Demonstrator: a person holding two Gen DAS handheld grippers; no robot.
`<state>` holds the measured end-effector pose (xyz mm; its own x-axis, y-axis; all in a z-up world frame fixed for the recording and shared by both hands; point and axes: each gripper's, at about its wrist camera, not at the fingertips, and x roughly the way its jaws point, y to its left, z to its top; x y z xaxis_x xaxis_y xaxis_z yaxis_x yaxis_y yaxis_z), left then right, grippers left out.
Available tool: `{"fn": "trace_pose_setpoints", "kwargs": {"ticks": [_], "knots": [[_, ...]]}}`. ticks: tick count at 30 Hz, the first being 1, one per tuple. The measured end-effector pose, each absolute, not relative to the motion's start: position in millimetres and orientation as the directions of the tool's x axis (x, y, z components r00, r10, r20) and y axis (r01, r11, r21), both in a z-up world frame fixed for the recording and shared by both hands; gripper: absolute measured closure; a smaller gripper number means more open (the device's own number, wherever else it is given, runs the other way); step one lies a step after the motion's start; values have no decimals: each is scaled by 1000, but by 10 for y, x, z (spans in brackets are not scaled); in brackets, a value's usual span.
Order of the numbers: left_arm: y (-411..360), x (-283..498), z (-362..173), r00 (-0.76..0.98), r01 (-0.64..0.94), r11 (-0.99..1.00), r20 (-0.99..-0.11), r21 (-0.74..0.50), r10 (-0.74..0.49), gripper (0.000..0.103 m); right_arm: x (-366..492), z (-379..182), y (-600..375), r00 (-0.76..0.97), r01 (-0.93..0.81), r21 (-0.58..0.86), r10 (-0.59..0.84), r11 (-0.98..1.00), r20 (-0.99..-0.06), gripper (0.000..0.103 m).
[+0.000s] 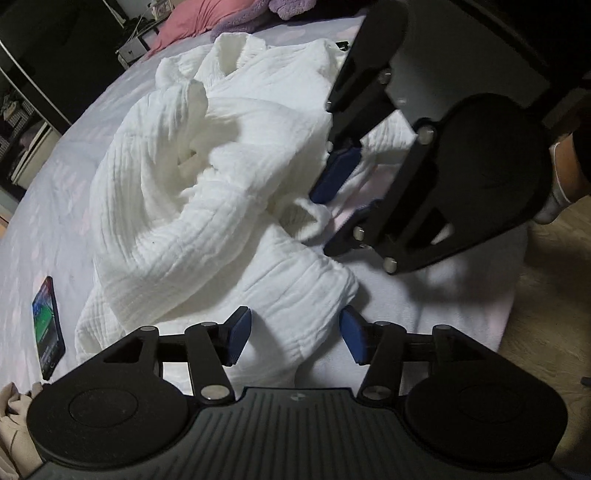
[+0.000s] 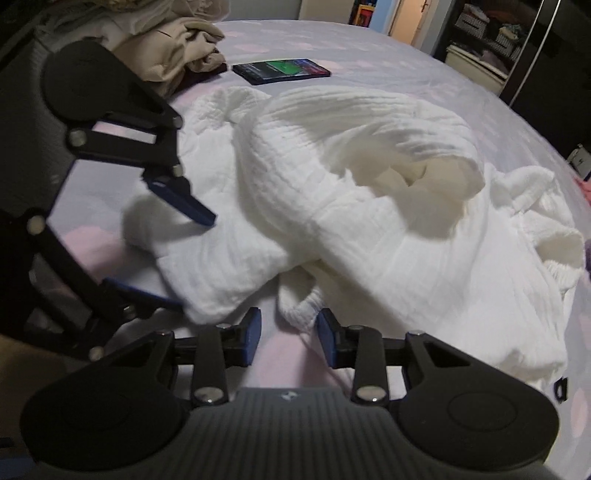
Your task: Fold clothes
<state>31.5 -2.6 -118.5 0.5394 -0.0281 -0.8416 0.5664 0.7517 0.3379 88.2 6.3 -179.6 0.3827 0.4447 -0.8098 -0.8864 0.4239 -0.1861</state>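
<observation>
A crumpled white crinkle-cotton garment (image 1: 207, 206) lies in a heap on the pale lilac bed; it also shows in the right wrist view (image 2: 369, 221). My left gripper (image 1: 293, 338) is open, its blue pads on either side of a lower corner of the garment near the bed's edge. In the right wrist view the left gripper (image 2: 184, 258) sits open around that same corner. My right gripper (image 2: 288, 341) is open just before a small elastic cuff loop (image 2: 299, 310). In the left wrist view the right gripper (image 1: 343, 206) is open over that loop (image 1: 314, 218).
A phone (image 1: 48, 326) with a lit screen lies on the bed left of the garment, also in the right wrist view (image 2: 280, 70). Beige clothes (image 2: 173, 44) are piled at the bed's far side. Pink and purple bedding (image 1: 207, 22) lies beyond. Wooden floor (image 1: 546, 295) is past the bed edge.
</observation>
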Motion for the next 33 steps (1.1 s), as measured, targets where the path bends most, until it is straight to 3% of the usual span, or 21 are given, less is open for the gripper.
{"fn": "trace_pose_setpoints", "kwargs": {"ticks": [1, 2, 3, 4, 6, 10, 17, 22, 29, 33], "knots": [[-25, 307, -1194, 547, 569, 744, -837, 349, -25, 53, 900, -1811, 91, 389, -884, -195, 435, 425, -812, 66], [-22, 311, -1209, 546, 575, 735, -838, 360, -16, 61, 920, -1824, 118, 392, -882, -202, 426, 426, -815, 74], [0, 338, -1202, 536, 558, 747, -844, 361, 7, 73, 947, -1828, 142, 390, -881, -203, 416, 427, -822, 81], [23, 366, -1194, 525, 539, 761, -850, 361, 31, 98, 972, -1812, 152, 390, -879, -202, 407, 432, -826, 87], [159, 440, -1055, 526, 452, 845, -850, 286, 6, 98, 1046, -1733, 144, 371, -876, -167, 410, 453, -834, 92], [347, 474, -699, 594, 388, 879, -804, 278, -7, 98, 1194, -1366, -17, 364, -850, -75, 476, 522, -800, 93], [759, 369, 145, 735, 208, 955, -678, 211, -10, 98, 1316, -355, -534, 474, -773, 30, 608, 633, -637, 93], [1021, 410, 446, 780, 105, 977, -624, 183, 33, 98, 1286, 253, -903, 574, -710, 76, 638, 700, -513, 93], [1231, 332, 650, 805, 65, 988, -592, 142, 32, 98, 1267, 527, -1312, 644, -637, 77, 584, 767, -495, 93], [1270, 205, 955, 865, 80, 993, -500, 81, -29, 98, 1159, 669, -1571, 677, -613, 116, 596, 781, -432, 93]]}}
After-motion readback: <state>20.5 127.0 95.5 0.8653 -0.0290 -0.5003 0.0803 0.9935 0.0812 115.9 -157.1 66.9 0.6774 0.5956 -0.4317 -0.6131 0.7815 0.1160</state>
